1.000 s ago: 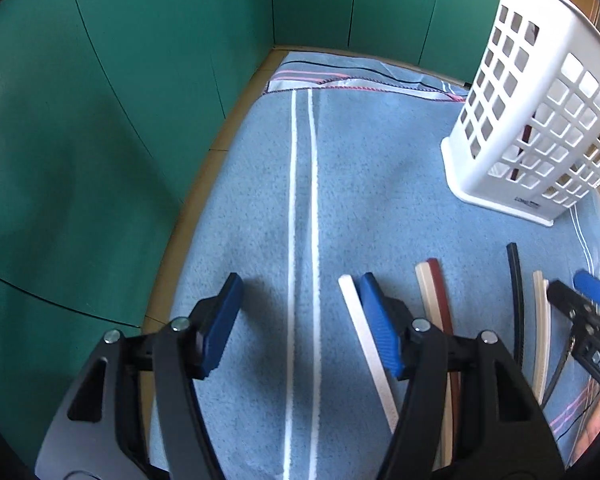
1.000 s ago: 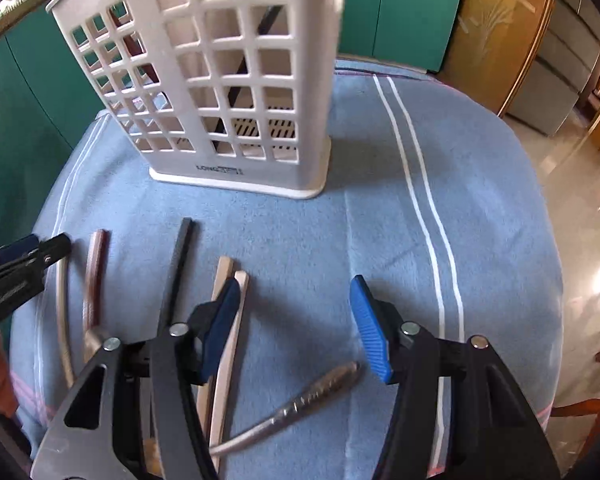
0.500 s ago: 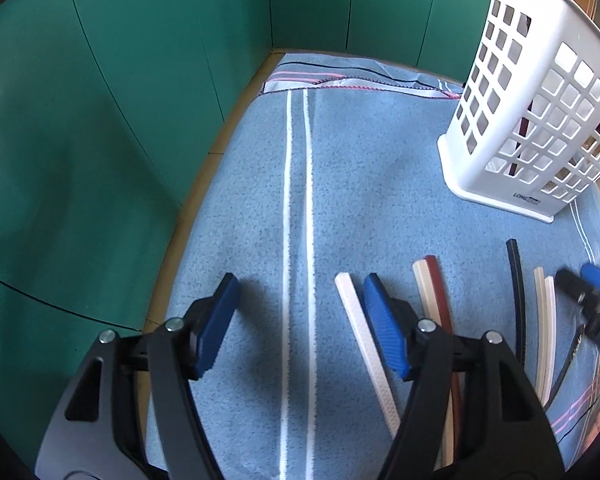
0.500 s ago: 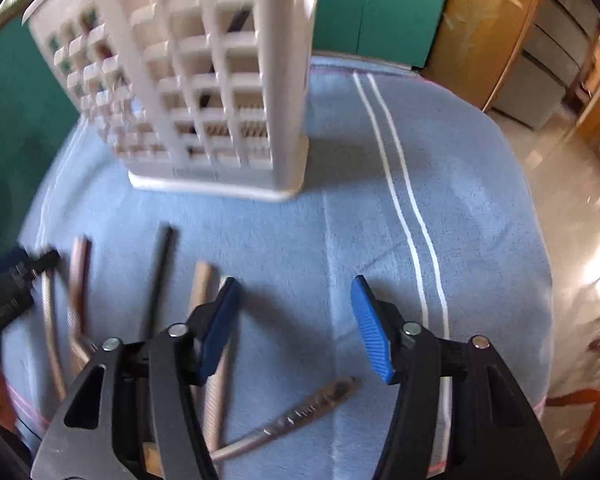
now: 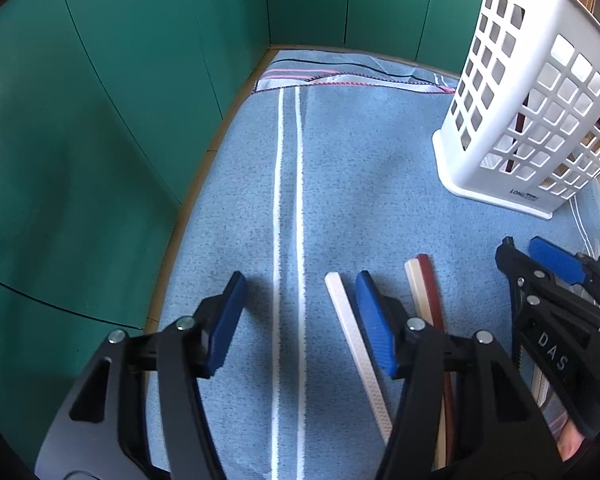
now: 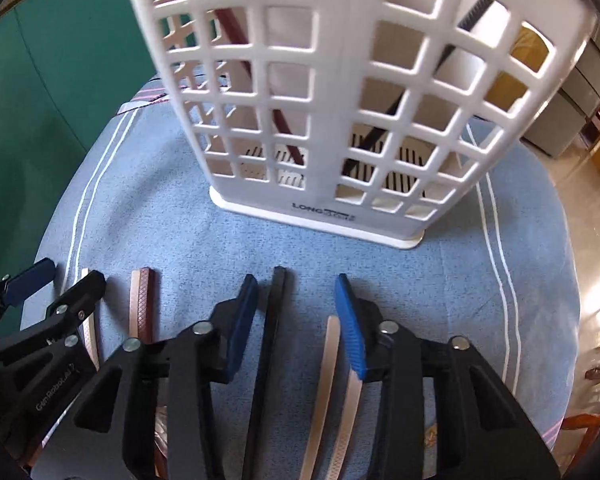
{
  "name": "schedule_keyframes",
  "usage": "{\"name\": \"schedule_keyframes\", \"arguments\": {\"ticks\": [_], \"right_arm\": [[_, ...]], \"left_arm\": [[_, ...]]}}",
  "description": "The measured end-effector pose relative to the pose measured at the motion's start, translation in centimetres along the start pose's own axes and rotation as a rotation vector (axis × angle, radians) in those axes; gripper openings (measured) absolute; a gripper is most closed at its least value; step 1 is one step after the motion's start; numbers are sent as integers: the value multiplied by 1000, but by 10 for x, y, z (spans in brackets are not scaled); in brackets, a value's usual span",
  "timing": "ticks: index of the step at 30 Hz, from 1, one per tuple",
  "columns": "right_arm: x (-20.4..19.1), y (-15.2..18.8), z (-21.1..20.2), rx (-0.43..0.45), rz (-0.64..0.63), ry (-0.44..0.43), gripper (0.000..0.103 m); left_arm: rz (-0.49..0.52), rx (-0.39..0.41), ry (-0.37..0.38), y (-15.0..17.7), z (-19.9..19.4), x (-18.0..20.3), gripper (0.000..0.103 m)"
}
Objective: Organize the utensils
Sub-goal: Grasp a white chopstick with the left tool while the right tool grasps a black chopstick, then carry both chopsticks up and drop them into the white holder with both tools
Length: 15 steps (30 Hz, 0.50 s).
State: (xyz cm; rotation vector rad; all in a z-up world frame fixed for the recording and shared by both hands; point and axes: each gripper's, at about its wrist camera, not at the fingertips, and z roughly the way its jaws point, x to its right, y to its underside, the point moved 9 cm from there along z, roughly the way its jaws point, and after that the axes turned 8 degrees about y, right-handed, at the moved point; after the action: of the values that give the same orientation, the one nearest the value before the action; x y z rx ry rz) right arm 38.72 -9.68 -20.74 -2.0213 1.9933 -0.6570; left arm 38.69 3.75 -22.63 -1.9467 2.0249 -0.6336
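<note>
Several utensils lie side by side on a blue towel (image 5: 340,184), handles toward the white slotted basket (image 6: 340,92). My left gripper (image 5: 300,316) hovers low with its jaws closing. A white handle (image 5: 352,344) lies between them, close to the right pad, which does not press on it. My right gripper (image 6: 296,316) is also closing, with a black handle (image 6: 274,320) between its pads and a cream handle (image 6: 326,360) just inside the right one. No grip shows. Cream and dark red handles (image 5: 426,292) lie between the two grippers. The basket holds a dark red and a black utensil.
Green cabinet doors (image 5: 100,120) curve close along the table's left edge. The basket (image 5: 540,100) stands at the back right of the towel. The right gripper (image 5: 528,258) sits close beside the left one. A wooden floor and furniture (image 6: 572,112) show past the right edge.
My right gripper has slid left, from beside the cream handles to over the black handle, and its jaws have narrowed. The left jaws have narrowed a little; that hand has stayed put.
</note>
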Motion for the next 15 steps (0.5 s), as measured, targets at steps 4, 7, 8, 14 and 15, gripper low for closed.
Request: {"name": "schedule_keyframes", "arguments": {"ticks": [4, 7, 8, 14, 15], "right_arm": [[-9, 8, -6, 2, -26, -22, 9], [-12, 11, -10, -1, 5, -63, 8], [-16, 25, -15, 3, 16, -80, 7], [10, 13, -58, 106, 64, -123, 7], [15, 10, -72, 137, 69, -131, 7]], "left_arm": [[15, 16, 33, 4, -5, 11, 21], [-9, 25, 52, 6, -8, 11, 11], [-19, 28, 61, 7, -9, 11, 9], [-21, 92, 106, 2, -43, 18, 6], [-20, 106, 108, 0, -49, 18, 6]]}}
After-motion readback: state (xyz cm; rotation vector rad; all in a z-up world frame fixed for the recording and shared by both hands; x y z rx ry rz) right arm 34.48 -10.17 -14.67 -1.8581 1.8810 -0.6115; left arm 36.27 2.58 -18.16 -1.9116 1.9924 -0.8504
